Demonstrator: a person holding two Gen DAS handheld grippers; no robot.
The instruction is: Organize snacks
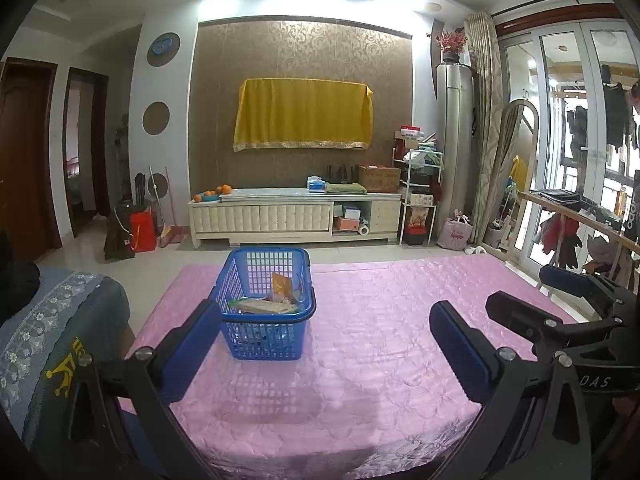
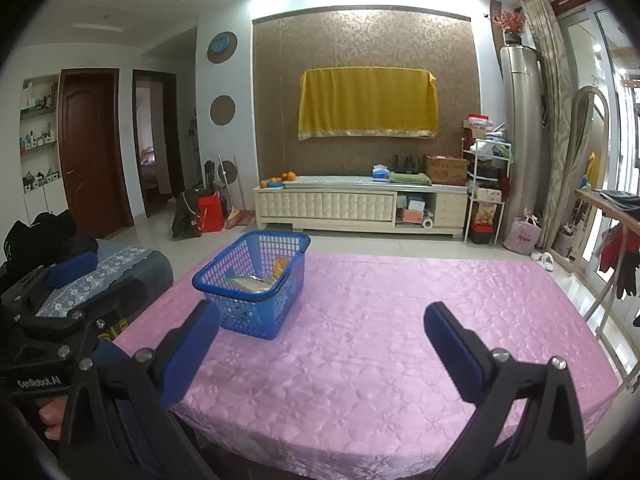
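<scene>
A blue plastic basket (image 1: 266, 304) (image 2: 256, 284) stands on the pink tablecloth (image 1: 360, 360) (image 2: 380, 320), towards its far left. Snack packets (image 1: 276, 298) (image 2: 256, 280) lie inside it, one orange and upright, others flat. My left gripper (image 1: 324, 344) hovers over the near part of the table, jaws wide apart with nothing between them; its left finger (image 1: 200, 340) is just short of the basket. My right gripper (image 2: 320, 344) is likewise open and empty, to the right of the basket and nearer than it. The right gripper's body (image 1: 560, 312) shows at the left wrist view's right edge.
A chair with a grey embroidered cover (image 1: 52, 328) (image 2: 112, 272) stands at the table's left. Beyond the table are tiled floor and a white TV cabinet (image 1: 296, 212) (image 2: 360, 204). A clothes rack (image 1: 580, 216) stands to the right.
</scene>
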